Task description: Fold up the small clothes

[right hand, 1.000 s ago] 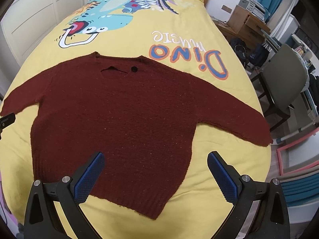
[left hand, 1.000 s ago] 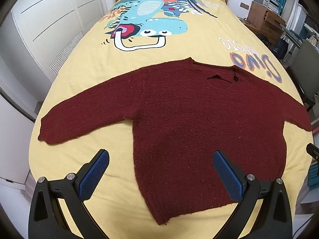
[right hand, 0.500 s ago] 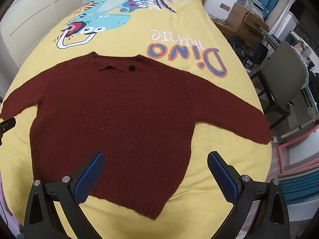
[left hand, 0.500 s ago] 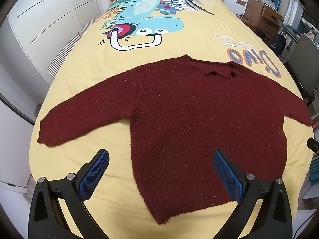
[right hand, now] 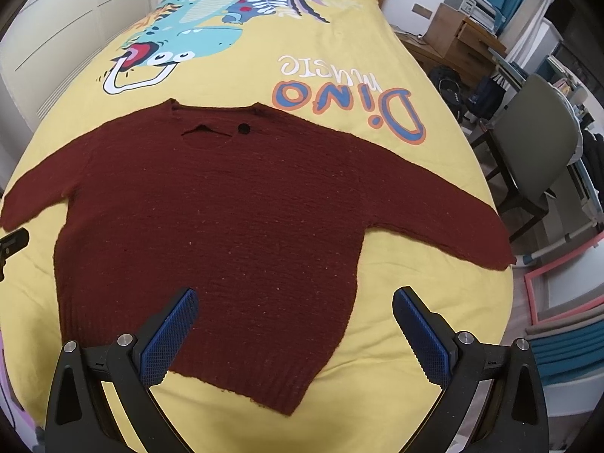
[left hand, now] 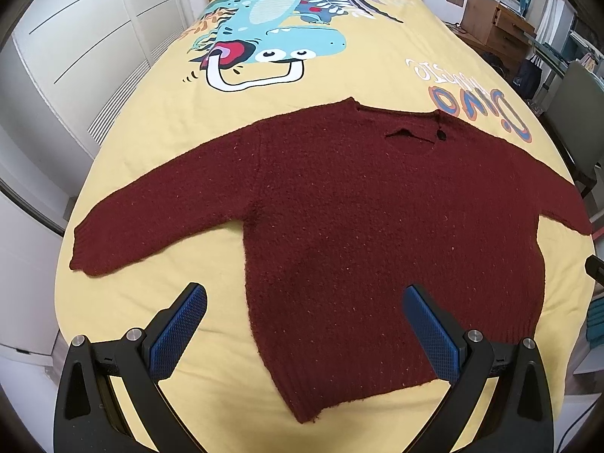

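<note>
A small dark red knitted sweater (left hand: pixel 377 234) lies flat on the yellow bedspread (left hand: pixel 339 87), both sleeves spread out sideways, neck toward the headboard. It also shows in the right wrist view (right hand: pixel 226 226). My left gripper (left hand: pixel 304 324) is open and empty, hovering above the hem's left corner. My right gripper (right hand: pixel 294 324) is open and empty, hovering above the hem's right part. Each gripper's edge shows at the side of the other view.
The bedspread has a dinosaur print (left hand: pixel 271 41) and "Dino music" lettering (right hand: pixel 347 94). White wardrobe doors (left hand: pixel 75 56) stand left of the bed. A grey chair (right hand: pixel 536 151), a wooden desk (right hand: pixel 464 37) and bags stand on the right.
Both views have drifted slightly; the left gripper has turned a little to the left. The sweater lies as before and both grippers stay open.
</note>
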`<state>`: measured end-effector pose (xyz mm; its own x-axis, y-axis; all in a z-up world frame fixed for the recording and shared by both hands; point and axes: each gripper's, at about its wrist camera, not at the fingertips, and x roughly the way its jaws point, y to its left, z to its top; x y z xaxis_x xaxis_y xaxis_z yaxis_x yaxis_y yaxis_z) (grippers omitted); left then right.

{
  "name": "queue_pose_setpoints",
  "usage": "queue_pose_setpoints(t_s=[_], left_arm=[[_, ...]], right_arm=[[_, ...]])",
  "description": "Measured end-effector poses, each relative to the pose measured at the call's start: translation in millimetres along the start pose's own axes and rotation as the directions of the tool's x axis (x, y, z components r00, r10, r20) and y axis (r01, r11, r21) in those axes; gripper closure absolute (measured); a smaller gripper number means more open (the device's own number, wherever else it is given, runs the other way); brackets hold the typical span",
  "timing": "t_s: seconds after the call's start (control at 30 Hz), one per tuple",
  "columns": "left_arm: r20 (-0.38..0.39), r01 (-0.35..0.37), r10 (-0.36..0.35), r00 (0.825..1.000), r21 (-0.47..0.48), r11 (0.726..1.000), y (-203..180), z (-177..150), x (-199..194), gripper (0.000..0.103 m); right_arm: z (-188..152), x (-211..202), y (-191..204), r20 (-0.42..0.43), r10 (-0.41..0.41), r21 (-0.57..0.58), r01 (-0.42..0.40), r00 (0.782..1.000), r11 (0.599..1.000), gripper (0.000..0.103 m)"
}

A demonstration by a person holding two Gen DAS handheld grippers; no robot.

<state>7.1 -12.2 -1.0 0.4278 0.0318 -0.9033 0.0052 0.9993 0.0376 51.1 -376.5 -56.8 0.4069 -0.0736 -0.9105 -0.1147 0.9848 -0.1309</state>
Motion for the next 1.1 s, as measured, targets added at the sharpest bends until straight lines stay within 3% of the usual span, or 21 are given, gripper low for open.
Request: queue_pose_setpoints(t_s=[0.7,0.83,0.97,1.1], left_arm=[[-0.017,0.003,-0.003,1.000,0.043,0.999,-11,3,10,0.001],[-0.013,-0.012,0.013,1.000,0.063,0.998,-14,16,19,0.001],[0.008,-0.039,0.039,0.999,0.078,0.996,-16,32,29,0.001],[-0.002,-0.035,0.035,0.999,0.086,0.996,-17,47,42,0.001]], right_arm=[[-2,8,-5,0.009,0.021,0.017,-0.021,1.000,1.000,0.001],[2,19,-32,0.051,0.055,0.089,-0.059,0.997,0.994,0.001],[8,35,-86,0.149,0.037,0.174,-0.063,0.988,0.983,0.001],[15,70,-152,0.120,-0.021,0.257,-0.011,0.992,0.966,0.001]])
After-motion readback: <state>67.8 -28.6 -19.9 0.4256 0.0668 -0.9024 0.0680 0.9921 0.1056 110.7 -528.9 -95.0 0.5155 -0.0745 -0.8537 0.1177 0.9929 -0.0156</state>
